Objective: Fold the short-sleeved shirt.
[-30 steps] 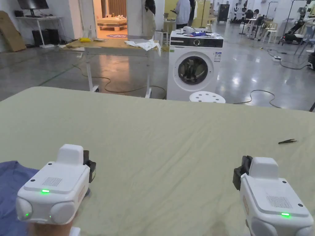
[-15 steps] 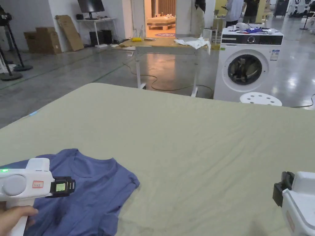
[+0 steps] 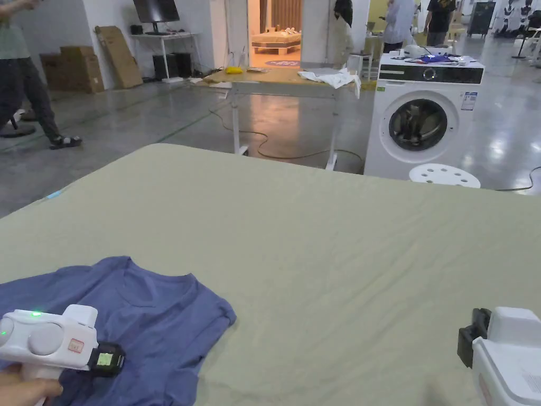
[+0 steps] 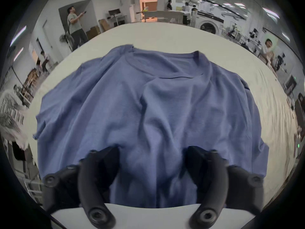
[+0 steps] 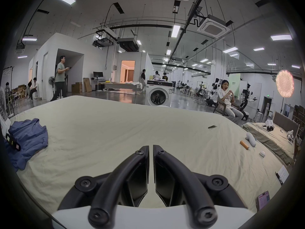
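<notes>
Head view first: blue short-sleeved shirt (image 3: pixel 153 322) lying crumpled at the near left corner of the pale green sheet (image 3: pixel 327 248), neckline towards the far side, one sleeve bunched at its right edge. Left gripper (image 3: pixel 108 359) low over the shirt's near part, held in a hand (image 3: pixel 24 390); jaw spread not readable from up here. Right gripper (image 3: pixel 467 338) well apart on the right, over bare sheet, nothing near it. Washing machine (image 3: pixel 422 121) and white stool (image 3: pixel 445 175) beyond the far edge.

Left gripper view: jaws standing wide apart, nothing between them but shirt (image 4: pixel 148 117) beneath. Collar (image 4: pixel 165 67) at the top, both sleeves spread out to the sides, long soft ridges running down the chest. Whether the tips touch the cloth, hard to tell.

Right gripper view: jaws drawn together, only a thin slit between, clamped on nothing. Shirt (image 5: pixel 28 140) far off to the left in a rumpled heap, left gripper (image 5: pixel 13 144) sitting on it. Small dark tweezers-like thing (image 5: pixel 212 126) lying on the sheet to the right.

Handling, as a judgement: light, limp knit, no stiffness at all, likely to drag and bunch rather than slide flat. Probably best pinched at a shoulder seam or hem corner, through both layers, one per gripper. Folding barely begun; smoothing needed first.
</notes>
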The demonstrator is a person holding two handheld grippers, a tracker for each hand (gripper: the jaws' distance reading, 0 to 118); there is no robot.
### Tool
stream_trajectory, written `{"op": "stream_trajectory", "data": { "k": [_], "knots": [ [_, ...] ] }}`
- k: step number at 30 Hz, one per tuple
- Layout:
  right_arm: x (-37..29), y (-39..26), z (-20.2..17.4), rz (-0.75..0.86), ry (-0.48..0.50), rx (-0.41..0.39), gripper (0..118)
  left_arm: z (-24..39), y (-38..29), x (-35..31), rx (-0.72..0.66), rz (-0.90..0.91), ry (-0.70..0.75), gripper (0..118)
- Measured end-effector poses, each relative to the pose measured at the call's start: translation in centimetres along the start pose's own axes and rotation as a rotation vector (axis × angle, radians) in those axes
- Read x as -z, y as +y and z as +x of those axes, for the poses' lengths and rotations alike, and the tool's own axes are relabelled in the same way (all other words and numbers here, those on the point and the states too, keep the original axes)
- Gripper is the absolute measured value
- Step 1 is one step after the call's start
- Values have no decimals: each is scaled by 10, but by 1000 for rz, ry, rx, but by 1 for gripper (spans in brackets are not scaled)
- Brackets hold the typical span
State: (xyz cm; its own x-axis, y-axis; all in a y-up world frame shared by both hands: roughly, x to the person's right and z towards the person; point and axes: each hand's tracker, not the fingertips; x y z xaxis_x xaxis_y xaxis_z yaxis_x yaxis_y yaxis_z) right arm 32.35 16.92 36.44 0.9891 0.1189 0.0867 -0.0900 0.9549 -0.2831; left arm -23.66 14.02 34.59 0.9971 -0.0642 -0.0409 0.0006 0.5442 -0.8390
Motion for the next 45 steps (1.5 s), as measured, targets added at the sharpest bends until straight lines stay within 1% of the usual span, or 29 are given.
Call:
{"op": "stream_trajectory", "data": {
  "k": [2, 3, 4, 5, 6, 9, 11, 13, 15, 19, 24, 27, 30, 33, 38, 45],
  "knots": [
    [3, -2, 0, -7, 0, 4, 4, 2, 0, -3, 17, 21, 0, 54],
    [4, -3, 0, -12, 1, 12, 4, 3, 0, -5, 14, 22, 2, 39],
    [4, -3, 0, -14, 3, 19, 4, 4, 0, -8, 16, 34, 5, 5],
    [4, -3, -1, -16, 5, 24, 4, 5, 0, -9, 26, 45, 31, 0],
    [4, -3, -2, -17, 8, 27, 4, 2, -2, -4, 35, 47, 58, 0],
    [3, -4, -4, -17, 14, 30, 4, -4, -3, -6, -30, 84, 25, 0],
    [1, -4, -4, -14, 16, 27, 4, -5, -5, -13, -66, 139, 30, 0],
    [0, -3, -1, -8, 16, 21, 4, -7, -2, -25, -87, 209, 32, 0],
    [-1, 0, 3, -1, 10, 19, 4, -16, 1, -34, -118, 261, 3, 0],
    [-4, 6, 13, 14, -3, 33, 4, -25, 12, -72, -177, 400, -7, 0],
    [-8, 12, 23, 32, -23, 50, 4, -19, 47, -121, -135, 544, 2, 0],
    [-12, 17, 30, 41, -33, 69, 4, -5, 75, -152, -109, 629, -62, 0],
    [-15, 20, 37, 47, -45, 81, 4, 18, 106, -174, -35, 690, -103, 0],
    [-20, 21, 45, 55, -57, 88, 4, 54, 133, -194, 27, 740, -179, 0],
    [-32, 23, 61, 71, -84, 93, 4, 124, 163, -203, 158, 782, -322, 0],
    [-47, 23, 89, 87, -143, 106, 4, 239, 182, -193, 273, 777, -548, 0]
  ]
}}
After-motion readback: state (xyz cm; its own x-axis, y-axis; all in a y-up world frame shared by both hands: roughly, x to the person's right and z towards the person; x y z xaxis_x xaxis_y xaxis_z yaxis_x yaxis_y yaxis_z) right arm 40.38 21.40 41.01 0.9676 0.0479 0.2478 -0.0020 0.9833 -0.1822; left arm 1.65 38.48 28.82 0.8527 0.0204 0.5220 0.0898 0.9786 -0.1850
